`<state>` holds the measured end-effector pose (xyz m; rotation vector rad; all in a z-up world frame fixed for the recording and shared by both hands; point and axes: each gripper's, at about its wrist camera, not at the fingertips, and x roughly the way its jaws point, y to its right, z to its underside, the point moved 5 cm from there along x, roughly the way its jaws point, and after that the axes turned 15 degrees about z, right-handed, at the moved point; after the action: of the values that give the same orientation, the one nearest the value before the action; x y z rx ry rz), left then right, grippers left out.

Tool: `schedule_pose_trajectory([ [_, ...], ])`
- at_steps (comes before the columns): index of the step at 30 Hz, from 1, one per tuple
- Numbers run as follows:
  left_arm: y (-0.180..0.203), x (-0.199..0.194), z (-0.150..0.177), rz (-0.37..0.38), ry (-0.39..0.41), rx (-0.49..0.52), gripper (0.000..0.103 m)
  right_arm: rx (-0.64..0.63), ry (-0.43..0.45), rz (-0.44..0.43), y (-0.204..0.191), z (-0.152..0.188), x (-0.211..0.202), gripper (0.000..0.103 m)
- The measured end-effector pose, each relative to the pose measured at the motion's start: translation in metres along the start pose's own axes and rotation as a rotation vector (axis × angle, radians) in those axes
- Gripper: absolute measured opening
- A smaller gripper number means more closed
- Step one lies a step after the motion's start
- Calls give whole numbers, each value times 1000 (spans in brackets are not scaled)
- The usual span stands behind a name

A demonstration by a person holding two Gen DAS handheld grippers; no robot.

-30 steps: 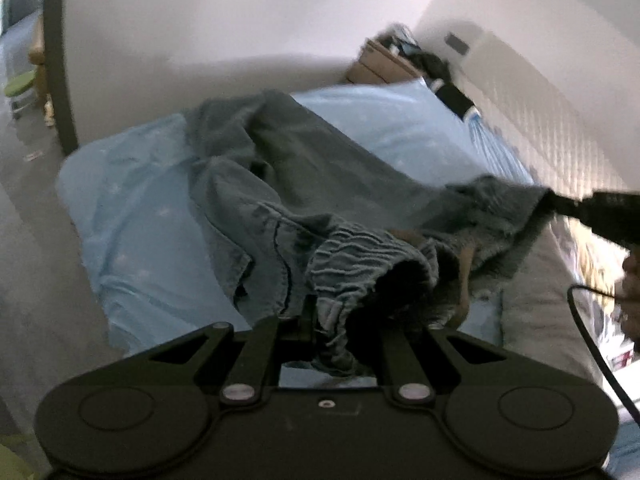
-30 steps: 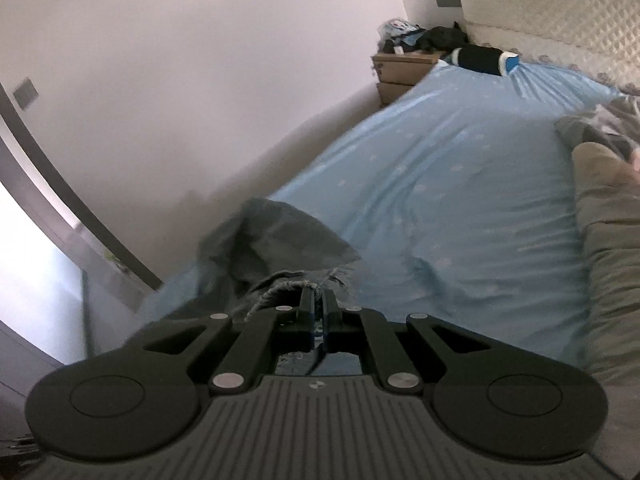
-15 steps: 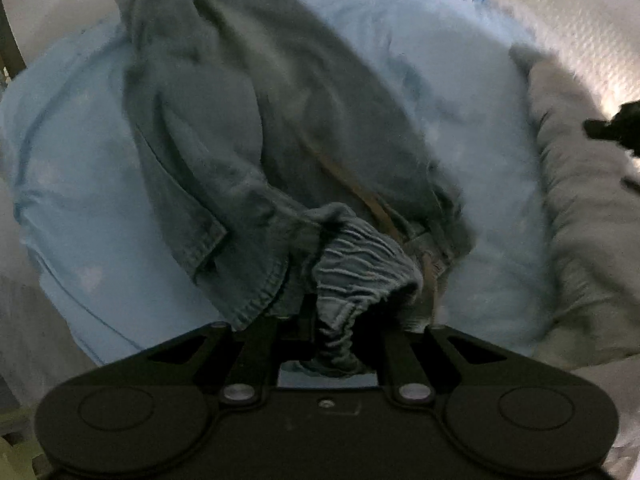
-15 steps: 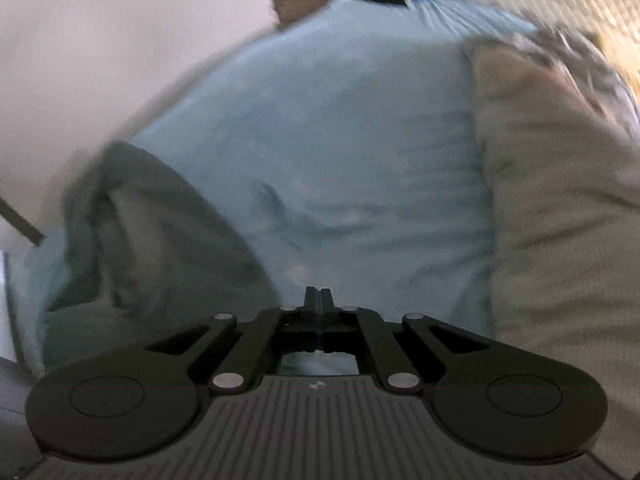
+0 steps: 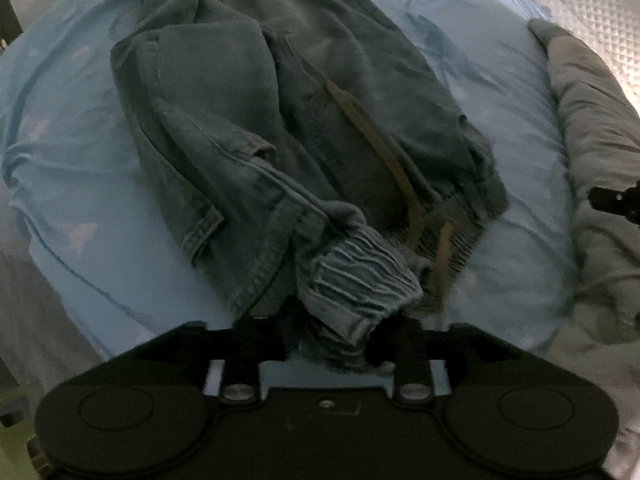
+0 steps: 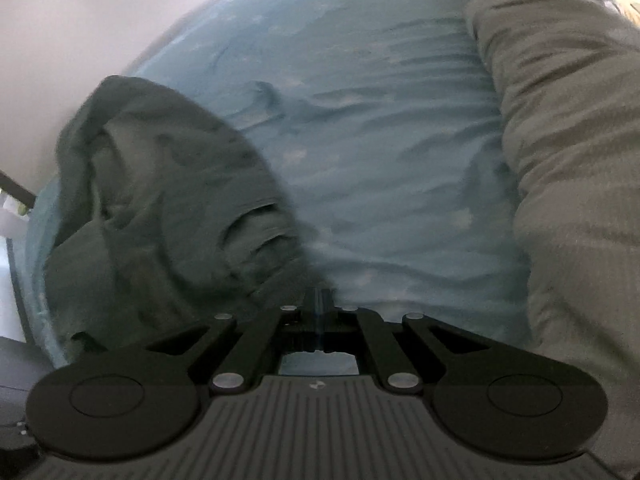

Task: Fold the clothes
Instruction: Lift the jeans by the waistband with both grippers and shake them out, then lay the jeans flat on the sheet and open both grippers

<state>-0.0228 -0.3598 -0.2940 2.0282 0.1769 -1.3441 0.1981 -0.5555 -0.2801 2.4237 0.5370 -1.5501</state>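
Observation:
A pair of blue-grey denim trousers (image 5: 280, 92) with an elastic waistband lies crumpled on the light blue bed sheet (image 5: 80, 208). My left gripper (image 5: 332, 320) is shut on the gathered waistband (image 5: 356, 280) at the near end. My right gripper (image 6: 319, 300) is shut with nothing between its fingers, just above the sheet (image 6: 380, 140), beside the trousers' right edge (image 6: 160, 200). Its tip shows at the right edge of the left wrist view (image 5: 616, 200).
A grey duvet (image 6: 560, 120) lies bunched along the right side of the bed, also in the left wrist view (image 5: 592, 112). A white wall (image 6: 80, 20) runs on the left. A quilted headboard (image 5: 592, 8) stands far right. The bed edge and floor (image 5: 24, 320) lie at left.
The trousers have come down from hanging in the air onto the sheet. My right gripper let go of its waistband corner and now sits shut beside the trousers. Both cameras tilted downward.

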Motion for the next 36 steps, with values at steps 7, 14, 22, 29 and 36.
schedule_pose_trajectory([
  [7, 15, -52, -6, 44, -49, 86, 56, -2, 54, -31, -44, 24, -56, 0],
  [14, 6, -92, -42, 42, -21, 194, 56, 45, 93, -16, -80, 46, -95, 0],
  [22, -17, -130, -98, 57, -6, 362, 56, 164, 128, 65, -129, 61, -127, 0],
  [29, -29, -152, -130, 49, -15, 486, 56, 300, 136, 120, -165, 72, -139, 1],
  [36, -39, -171, -148, 30, 13, 485, 56, 336, 144, 131, -188, 77, -143, 4],
])
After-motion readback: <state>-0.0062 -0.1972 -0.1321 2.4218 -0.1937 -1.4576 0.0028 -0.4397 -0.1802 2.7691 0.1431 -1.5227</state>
